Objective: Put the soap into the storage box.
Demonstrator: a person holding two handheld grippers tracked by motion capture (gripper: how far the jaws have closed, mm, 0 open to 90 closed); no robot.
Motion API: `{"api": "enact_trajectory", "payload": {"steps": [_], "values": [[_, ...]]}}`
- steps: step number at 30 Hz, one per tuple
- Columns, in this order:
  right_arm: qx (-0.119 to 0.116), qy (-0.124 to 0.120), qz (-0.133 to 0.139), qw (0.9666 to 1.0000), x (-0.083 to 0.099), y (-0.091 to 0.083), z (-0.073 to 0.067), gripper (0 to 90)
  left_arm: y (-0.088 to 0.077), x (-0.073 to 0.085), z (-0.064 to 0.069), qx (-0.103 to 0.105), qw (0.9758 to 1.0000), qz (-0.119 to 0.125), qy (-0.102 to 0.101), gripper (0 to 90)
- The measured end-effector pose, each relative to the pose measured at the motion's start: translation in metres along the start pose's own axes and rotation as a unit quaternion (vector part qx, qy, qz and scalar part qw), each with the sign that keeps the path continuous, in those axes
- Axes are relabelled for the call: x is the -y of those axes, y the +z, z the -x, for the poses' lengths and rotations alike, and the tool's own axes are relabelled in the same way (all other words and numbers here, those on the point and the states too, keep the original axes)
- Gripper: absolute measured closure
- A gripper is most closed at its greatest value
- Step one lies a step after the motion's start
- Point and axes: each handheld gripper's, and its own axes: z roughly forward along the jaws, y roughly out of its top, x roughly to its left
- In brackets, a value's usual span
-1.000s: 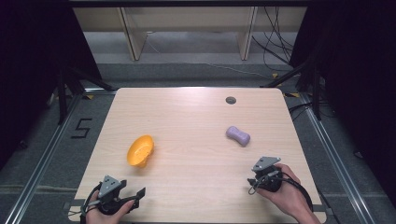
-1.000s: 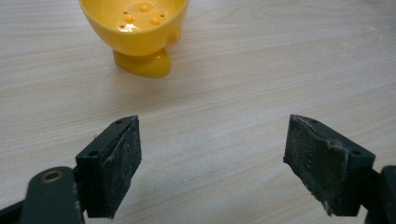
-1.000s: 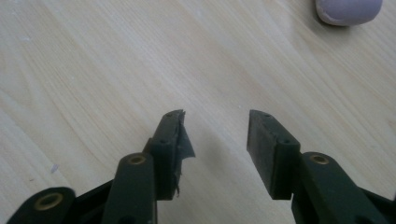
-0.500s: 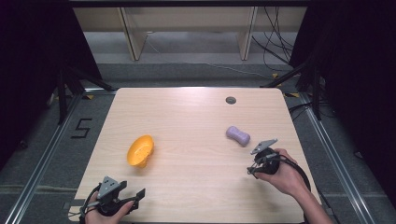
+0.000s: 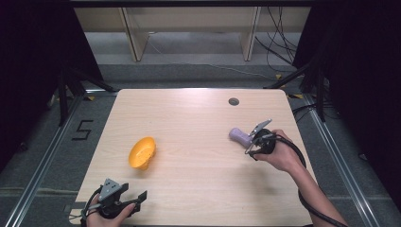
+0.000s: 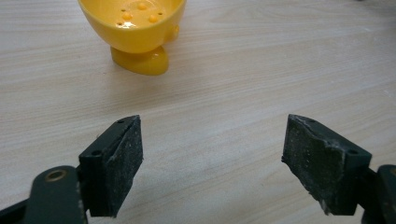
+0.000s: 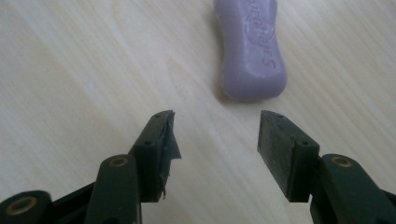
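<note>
A purple bar of soap (image 5: 240, 136) (image 7: 251, 51) lies flat on the right half of the wooden table (image 5: 189, 123). My right gripper (image 5: 252, 142) (image 7: 215, 140) hovers just short of its near end; its jaws have just been opening, stand partly apart and hold nothing. A yellow bowl-like cup (image 5: 142, 152) (image 6: 135, 28) lies tipped on the left half of the table. My left gripper (image 5: 142, 197) (image 6: 212, 163) rests near the front left edge, jaws wide apart and empty, pointing at the yellow cup a short way ahead.
A small round dark hole (image 5: 233, 101) sits near the table's far edge. Black frames and cables stand on the grey floor (image 5: 189, 66) beyond the table. Bare wood lies between the cup and the soap.
My right gripper has moved away from the front edge, up to the soap's near end, and its jaws have parted. The left gripper, the cup and the soap have stayed put.
</note>
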Motion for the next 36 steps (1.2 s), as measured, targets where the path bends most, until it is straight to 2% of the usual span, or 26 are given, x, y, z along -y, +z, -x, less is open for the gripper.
{"api": "enact_trajectory", "payload": {"steps": [1, 2, 4, 5, 6, 12, 14, 16, 20, 21, 22, 23, 24, 25, 27, 28, 29, 34, 36], "values": [[0.001, -0.004, 0.0, 1.0, -0.003, 0.001, 0.002, 46.4, 0.0, 0.001, 0.002, -0.003, 0.9998, -0.001, -0.017, 19.4], [-0.003, -0.003, -0.001, 1.0, -0.007, 0.003, 0.005, 46.4, -0.002, 0.001, 0.004, -0.006, 0.9996, -0.008, -0.027, 19.3], [0.0, -0.005, -0.006, 1.0, -0.012, 0.006, 0.009, 46.5, -0.002, 0.001, 0.004, -0.006, 0.9996, -0.007, -0.026, 19.4], [-0.002, -0.005, -0.008, 1.0, -0.015, 0.007, 0.011, 46.6, -0.001, 0.0, 0.002, -0.005, 1.0, -0.003, -0.004, 19.3], [0.0, -0.004, -0.01, 0.9999, -0.018, 0.009, 0.013, 46.6, -0.001, 0.0, 0.001, -0.004, 1.0, -0.004, 0.003, 19.4], [-0.005, -0.015, -0.026, 0.9995, -0.032, 0.02, 0.019, 46.2, -0.001, 0.0, 0.001, -0.005, 1.0, -0.002, 0.003, 19.4], [-0.004, -0.018, -0.035, 0.9992, -0.036, 0.025, 0.02, 45.9, 0.0, -0.001, 0.0, -0.002, 0.9999, 0.002, 0.014, 19.3], [-0.004, -0.02, -0.039, 0.999, -0.039, 0.028, 0.021, 45.5, -0.001, 0.0, 0.001, -0.003, 1.0, 0.001, 0.005, 19.3], [-0.006, -0.02, -0.051, 0.9985, -0.044, 0.035, 0.024, 44.1, 0.0, 0.0, 0.001, -0.003, 1.0, 0.002, 0.005, 19.3], [-0.003, -0.029, -0.052, 0.9982, -0.045, 0.037, 0.026, 44.1, 0.0, 0.0, 0.001, -0.003, 1.0, 0.002, 0.005, 19.3], [-0.004, -0.02, -0.057, 0.9981, -0.047, 0.039, 0.026, 44.0, -0.001, -0.001, 0.0, -0.001, 0.9999, 0.003, 0.013, 19.4], [-0.003, -0.031, -0.057, 0.9979, -0.048, 0.04, 0.028, 43.7, 0.0, 0.0, 0.001, 0.001, 1.0, 0.004, 0.002, 19.3], [0.0, -0.028, -0.057, 0.998, -0.049, 0.042, 0.028, 43.1, 0.0, -0.001, -0.001, 0.003, 0.9998, 0.004, 0.018, 19.3], [-0.003, -0.025, -0.058, 0.998, -0.051, 0.043, 0.029, 42.4, -0.001, 0.001, 0.003, -0.002, 0.9999, 0.0, -0.011, 19.4], [-0.001, -0.025, -0.057, 0.9981, -0.052, 0.045, 0.03, 42.2, -0.001, 0.001, 0.003, -0.003, 0.9999, 0.001, -0.011, 19.3], [0.0, -0.03, -0.057, 0.9979, -0.052, 0.047, 0.032, 41.8, -0.001, 0.0, 0.001, -0.002, 1.0, 0.001, 0.006, 19.3], [-0.004, -0.026, -0.068, 0.9974, -0.054, 0.049, 0.033, 41.2, -0.001, -0.001, 0.0, -0.001, 0.9999, 0.002, 0.014, 19.3], [-0.007, -0.025, -0.077, 0.9967, -0.058, 0.056, 0.034, 40.4, -0.001, -0.001, 0.0, -0.001, 0.9999, 0.002, 0.013, 19.3], [-0.006, -0.032, -0.081, 0.9962, -0.06, 0.059, 0.034, 40.5, -0.001, -0.001, -0.002, 0.001, 0.9997, 0.002, 0.026, 19.3]]}}
